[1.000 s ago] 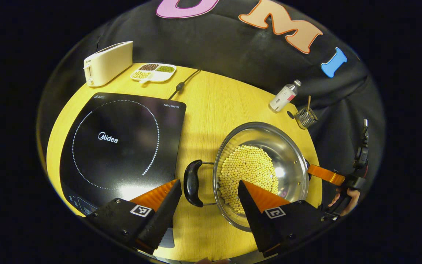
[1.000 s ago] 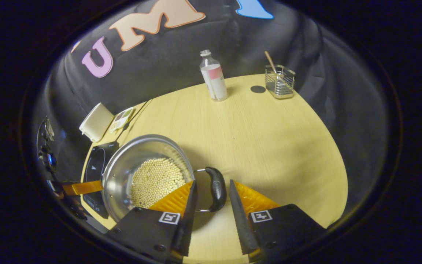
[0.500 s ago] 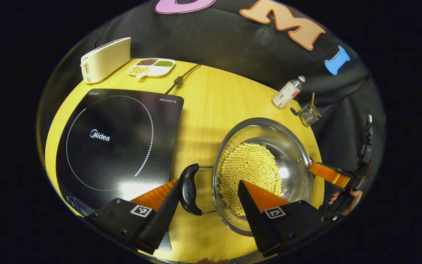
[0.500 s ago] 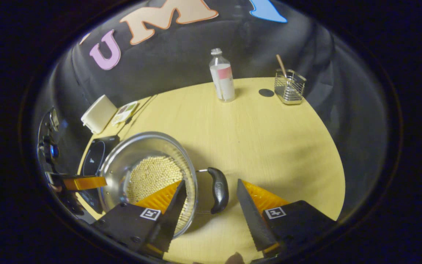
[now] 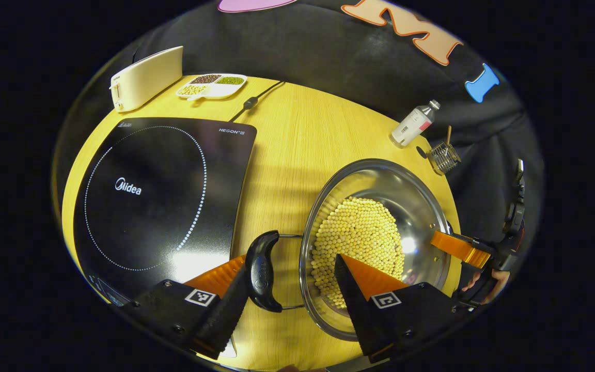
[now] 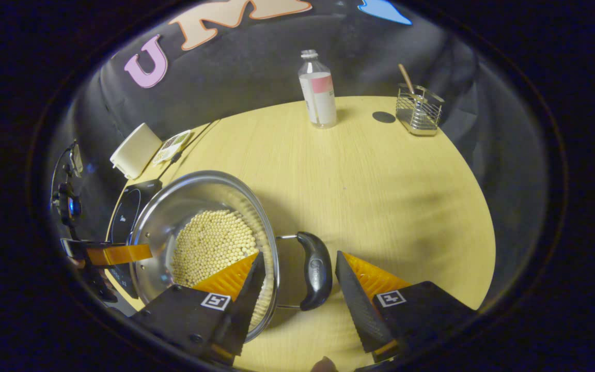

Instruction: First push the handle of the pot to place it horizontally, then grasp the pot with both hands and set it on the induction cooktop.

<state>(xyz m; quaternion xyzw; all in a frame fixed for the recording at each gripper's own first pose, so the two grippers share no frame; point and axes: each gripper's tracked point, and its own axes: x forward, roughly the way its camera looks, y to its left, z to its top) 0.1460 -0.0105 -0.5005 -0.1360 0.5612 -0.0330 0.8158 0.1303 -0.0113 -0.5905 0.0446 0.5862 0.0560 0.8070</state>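
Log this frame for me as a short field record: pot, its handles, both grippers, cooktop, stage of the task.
pot: on the table, holds pale beans, beside the cooktop, not on it
left handle: horizontal, between the open fingers of the left gripper
right handle: horizontal, between the open fingers of the right gripper
cooktop: nothing on it
stage: handles flat, grasp not yet closed

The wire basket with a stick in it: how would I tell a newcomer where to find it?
Start at the big steel pot of pale beans, then look across the wooden table to its far edge by the black cloth. Right of the upright bottle stands the wire basket, shiny metal mesh with a wooden stick poking out.
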